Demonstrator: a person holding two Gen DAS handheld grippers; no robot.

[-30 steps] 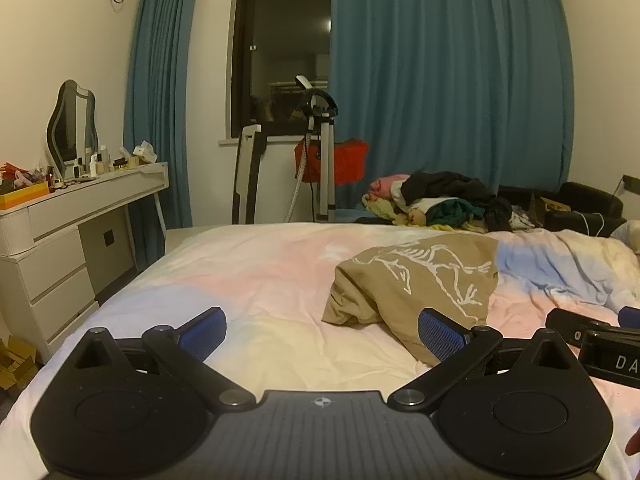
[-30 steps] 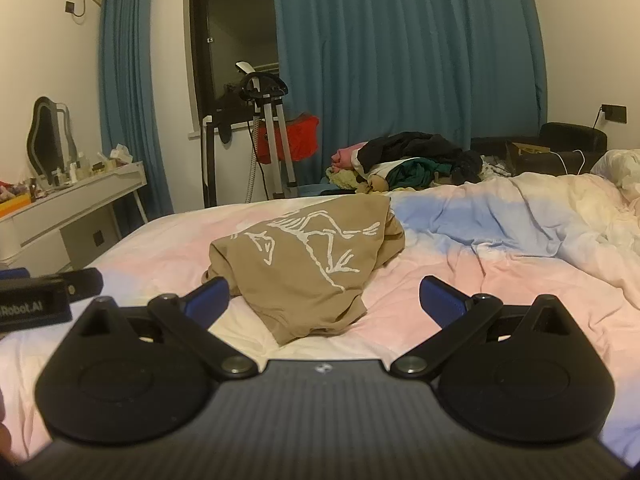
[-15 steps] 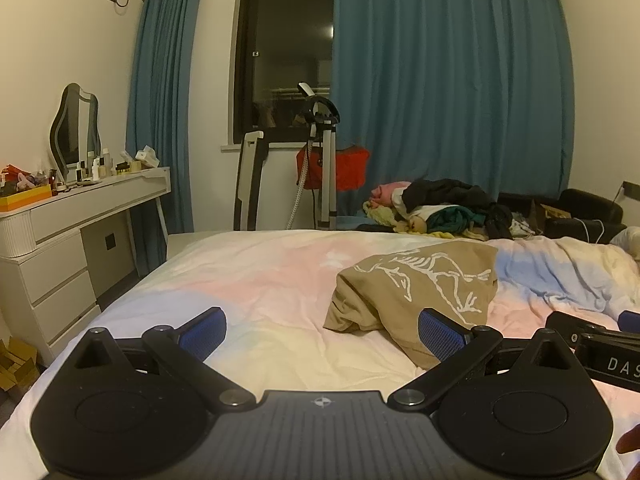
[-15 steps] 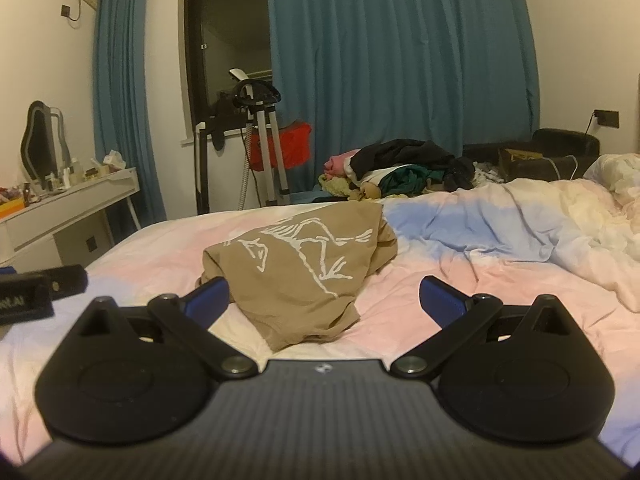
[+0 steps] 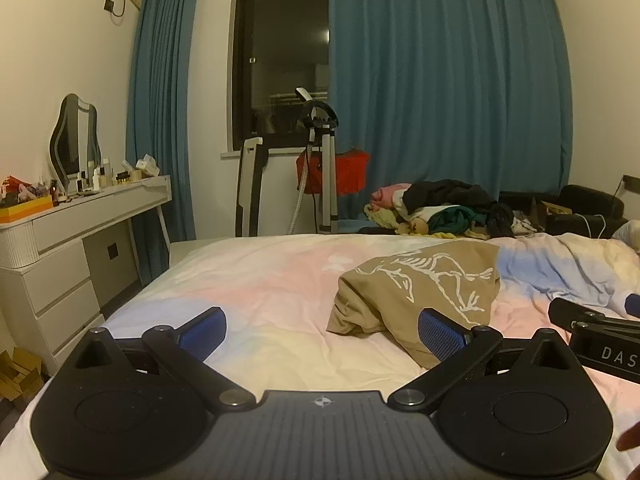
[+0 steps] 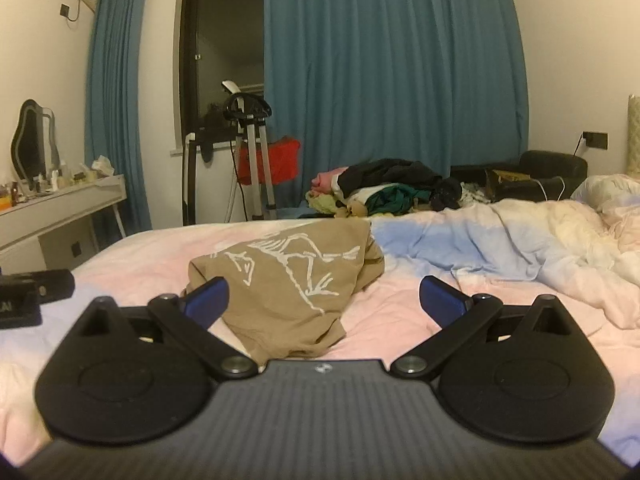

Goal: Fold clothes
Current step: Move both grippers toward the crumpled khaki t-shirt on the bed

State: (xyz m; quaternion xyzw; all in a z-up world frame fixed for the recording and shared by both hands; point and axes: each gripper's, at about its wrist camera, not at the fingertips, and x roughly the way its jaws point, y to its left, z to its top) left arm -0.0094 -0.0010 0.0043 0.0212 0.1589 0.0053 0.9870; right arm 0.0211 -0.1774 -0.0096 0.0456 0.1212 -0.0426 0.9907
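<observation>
Both wrist cameras sit low over the bed (image 5: 256,280), facing the curtained window (image 6: 222,60)

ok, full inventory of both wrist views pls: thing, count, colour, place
T-shirt: 1, tan with white skeleton print, crumpled on the bed, mid-foreground
Bed sheet: 1, pastel pink, yellow and blue, covers the bed
Duvet: 1, pastel blue and cream, bunched on the right side of the bed
Clothes pile: 1, mixed black, pink, green and yellow, behind the bed
Curtains: 2 panels, teal, either side of the dark window
Tripod: 1, silver and black, by the window
Red item: 1, behind the tripod, kind unclear
Dresser: 1, white, left wall, with mirror and bottles on top
Left hand-held gripper: 1, black with blue pads, open, above the sheet
Right hand-held gripper: 1, black with blue pads, open, nearest the shirt
</observation>
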